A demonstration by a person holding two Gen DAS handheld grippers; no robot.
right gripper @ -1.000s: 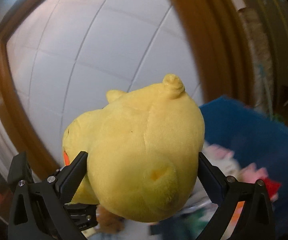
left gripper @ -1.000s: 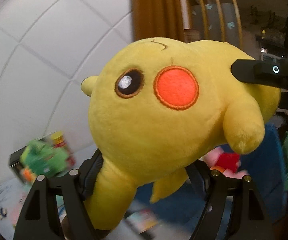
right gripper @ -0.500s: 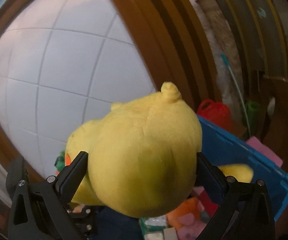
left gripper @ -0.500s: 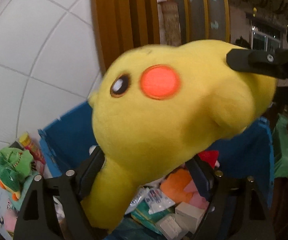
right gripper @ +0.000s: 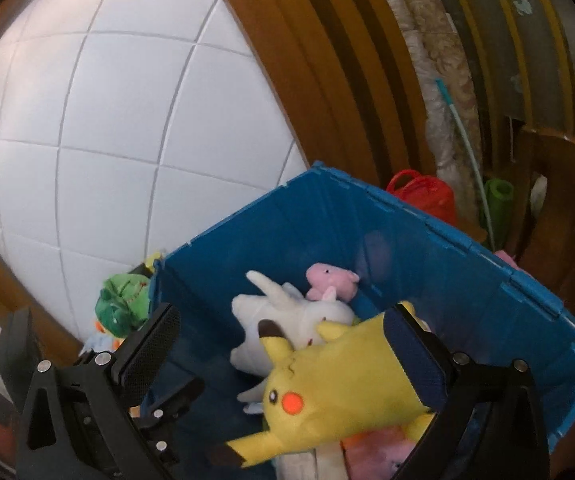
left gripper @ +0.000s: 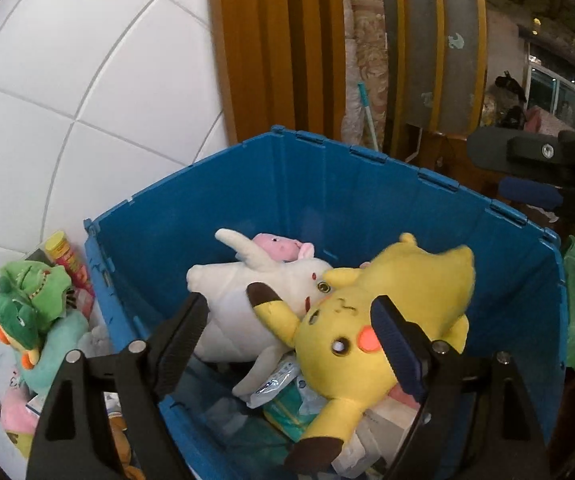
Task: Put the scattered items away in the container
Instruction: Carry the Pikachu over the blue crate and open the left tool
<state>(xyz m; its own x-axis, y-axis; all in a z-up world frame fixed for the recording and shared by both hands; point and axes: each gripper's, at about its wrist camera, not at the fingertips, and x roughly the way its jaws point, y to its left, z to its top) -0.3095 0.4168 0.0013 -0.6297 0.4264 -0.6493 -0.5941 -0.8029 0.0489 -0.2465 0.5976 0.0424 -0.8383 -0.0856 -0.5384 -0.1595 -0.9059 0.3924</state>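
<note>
The yellow plush (left gripper: 371, 320) lies inside the blue bin (left gripper: 327, 184), on a white plush (left gripper: 255, 296) and a pink plush (left gripper: 279, 245). It also shows in the right wrist view (right gripper: 339, 376), inside the bin (right gripper: 427, 252). My left gripper (left gripper: 291, 328) is open and empty above the bin. My right gripper (right gripper: 279, 356) is open and empty above the bin, its right finger close over the plush's body.
A green plush (left gripper: 27, 304) and a yellow-capped tube (left gripper: 69, 264) sit on the white tiled floor left of the bin, with other small toys. Wooden furniture and a rolled rug (left gripper: 361, 68) stand behind it. A red bag (right gripper: 423, 196) is behind the bin.
Both grippers opened and let go of the yellow plush. It dropped into the blue bin and lies on the other toys.
</note>
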